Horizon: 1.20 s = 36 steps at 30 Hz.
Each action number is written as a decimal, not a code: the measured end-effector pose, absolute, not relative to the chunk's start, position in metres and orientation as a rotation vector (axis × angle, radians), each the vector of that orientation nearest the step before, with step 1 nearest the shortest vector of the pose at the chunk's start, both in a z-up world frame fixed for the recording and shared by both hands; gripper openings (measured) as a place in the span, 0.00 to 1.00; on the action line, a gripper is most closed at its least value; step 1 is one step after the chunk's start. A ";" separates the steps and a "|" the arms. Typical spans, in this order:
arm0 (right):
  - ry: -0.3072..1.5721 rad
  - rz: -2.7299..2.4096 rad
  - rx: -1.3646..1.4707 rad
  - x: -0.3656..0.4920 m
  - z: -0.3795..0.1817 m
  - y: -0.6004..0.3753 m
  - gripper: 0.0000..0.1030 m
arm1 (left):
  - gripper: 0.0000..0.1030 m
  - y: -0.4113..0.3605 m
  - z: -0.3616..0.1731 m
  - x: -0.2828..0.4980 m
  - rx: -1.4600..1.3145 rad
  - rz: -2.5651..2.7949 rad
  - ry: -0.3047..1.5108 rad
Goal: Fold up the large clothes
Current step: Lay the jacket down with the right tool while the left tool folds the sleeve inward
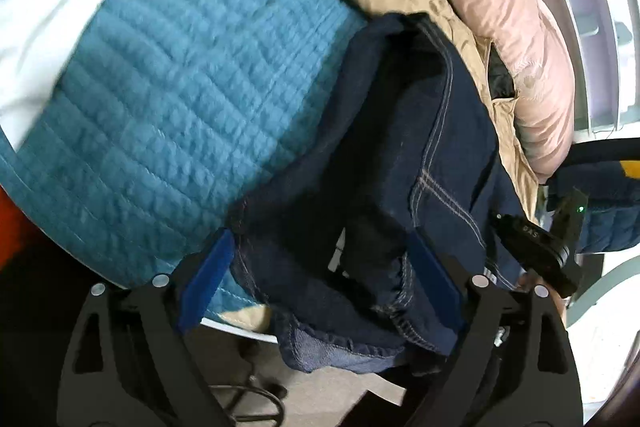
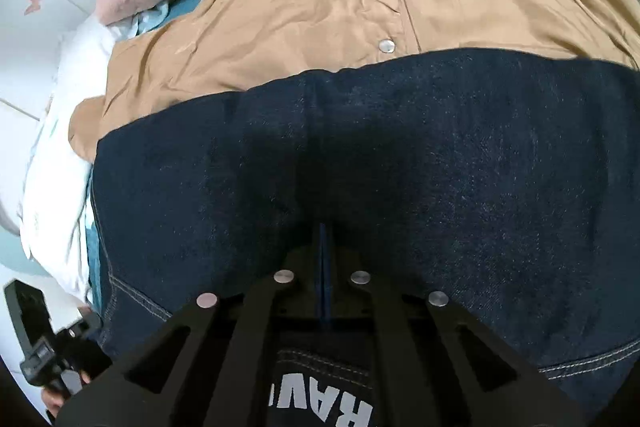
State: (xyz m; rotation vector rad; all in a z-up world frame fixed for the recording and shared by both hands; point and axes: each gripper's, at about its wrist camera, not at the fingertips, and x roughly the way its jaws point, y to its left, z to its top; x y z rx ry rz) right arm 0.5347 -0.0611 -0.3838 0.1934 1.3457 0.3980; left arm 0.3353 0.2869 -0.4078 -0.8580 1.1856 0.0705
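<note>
You have bright, even daylight in both views. White bedding [image 1: 48,7] is overexposed in the left wrist view. The dark denim [image 2: 360,155] loses detail, with a shadow patch just ahead of the right claw [image 2: 325,227]. Fisheye bending and black vignette ring every edge. Slight motion blur throughout.

A teal quilted bedspread [image 1: 168,99] covers the bed, a pink pillow [image 1: 516,27] lies at its far edge, white bedding [image 2: 60,147] bunches alongside, and pale floor tiles [image 2: 28,39] show beyond.
</note>
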 end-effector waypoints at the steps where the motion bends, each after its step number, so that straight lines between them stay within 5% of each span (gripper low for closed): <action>1: 1.343 0.404 0.179 0.534 -0.383 -0.061 0.00 | 0.86 0.285 -0.409 0.336 -0.833 0.074 1.200; 17: 1.315 0.432 0.243 0.528 -0.375 -0.064 0.00 | 0.86 0.264 -0.442 0.307 -1.130 0.016 1.273; 20: 1.306 0.454 0.255 0.511 -0.361 -0.071 0.05 | 0.74 0.259 -0.428 0.310 -1.067 -0.035 1.217; 29: 1.359 0.493 0.232 0.431 -0.376 -0.082 0.00 | 0.73 0.247 -0.437 0.331 -1.034 -0.058 1.218; 32: 1.343 0.499 0.262 0.430 -0.385 -0.085 0.00 | 0.52 0.246 -0.435 0.331 -1.002 -0.042 1.212; 33: 1.346 0.496 0.268 0.430 -0.382 -0.084 0.00 | 0.32 0.246 -0.433 0.330 -1.008 -0.051 1.196; 36: 1.354 0.495 0.293 0.421 -0.367 -0.087 0.03 | 0.27 0.243 -0.414 0.327 -0.960 -0.083 1.142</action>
